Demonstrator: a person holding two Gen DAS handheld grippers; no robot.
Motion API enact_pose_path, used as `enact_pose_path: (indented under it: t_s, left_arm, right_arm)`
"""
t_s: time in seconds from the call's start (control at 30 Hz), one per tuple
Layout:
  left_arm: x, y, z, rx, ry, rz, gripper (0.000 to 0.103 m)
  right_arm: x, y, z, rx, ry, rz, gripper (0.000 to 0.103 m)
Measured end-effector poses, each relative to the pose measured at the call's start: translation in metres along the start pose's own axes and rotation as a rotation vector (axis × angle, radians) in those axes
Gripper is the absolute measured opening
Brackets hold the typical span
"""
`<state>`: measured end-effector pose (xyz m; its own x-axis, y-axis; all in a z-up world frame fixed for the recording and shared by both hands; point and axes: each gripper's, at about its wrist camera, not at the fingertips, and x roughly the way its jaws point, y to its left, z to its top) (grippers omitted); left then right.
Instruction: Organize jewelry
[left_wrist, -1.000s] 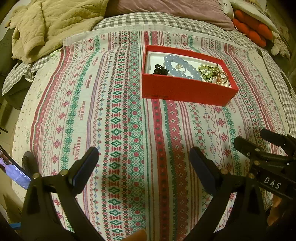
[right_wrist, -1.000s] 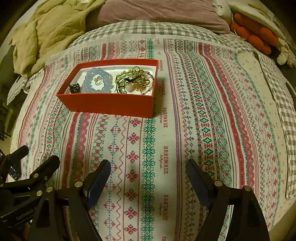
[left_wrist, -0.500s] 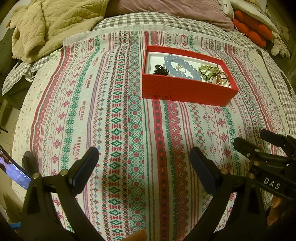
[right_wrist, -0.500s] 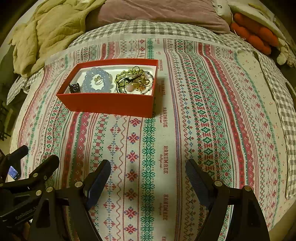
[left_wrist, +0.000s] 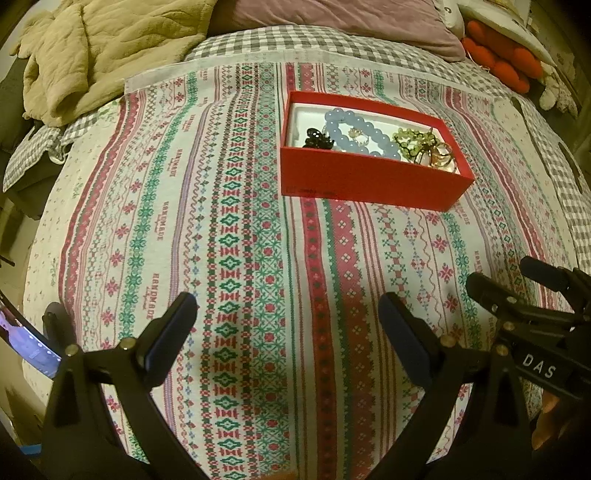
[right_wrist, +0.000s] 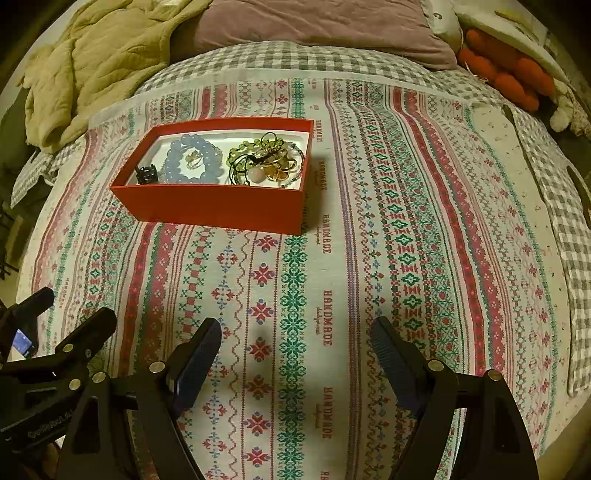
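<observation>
A red box (left_wrist: 369, 181) (right_wrist: 218, 206) sits on the patterned cloth, well ahead of both grippers. Inside lie a pale blue bead bracelet (left_wrist: 360, 134) (right_wrist: 192, 162), a small black piece (left_wrist: 317, 138) (right_wrist: 147, 173), green beads (left_wrist: 410, 140) (right_wrist: 240, 157) and gold-toned pieces (left_wrist: 441, 155) (right_wrist: 279, 168). My left gripper (left_wrist: 288, 325) hovers open over the cloth with nothing between its fingers. My right gripper (right_wrist: 295, 343) is open too, and nothing is in it. Each gripper shows at the edge of the other's view: the right gripper (left_wrist: 517, 295) and the left gripper (right_wrist: 62, 332).
A beige blanket (left_wrist: 103, 51) is bunched at the back left. A mauve pillow (right_wrist: 325, 29) lies behind the box, and orange soft items (right_wrist: 506, 74) at the back right. The striped cloth (right_wrist: 406, 240) covers a grey checked bed. A lit phone screen (left_wrist: 26, 343) glows at the near left.
</observation>
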<state>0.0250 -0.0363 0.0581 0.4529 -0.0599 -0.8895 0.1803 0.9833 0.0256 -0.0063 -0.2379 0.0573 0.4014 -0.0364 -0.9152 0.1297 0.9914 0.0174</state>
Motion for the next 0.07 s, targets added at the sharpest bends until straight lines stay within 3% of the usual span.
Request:
enact_pose_path:
  t_s: [0.07]
  left_arm:
    - [0.0034,0.0019,-0.0056,-0.007,-0.018,0.009,0.098]
  right_arm:
    - [0.0007,-0.0006,-0.0019,0.001,-0.018,-0.012,0.084]
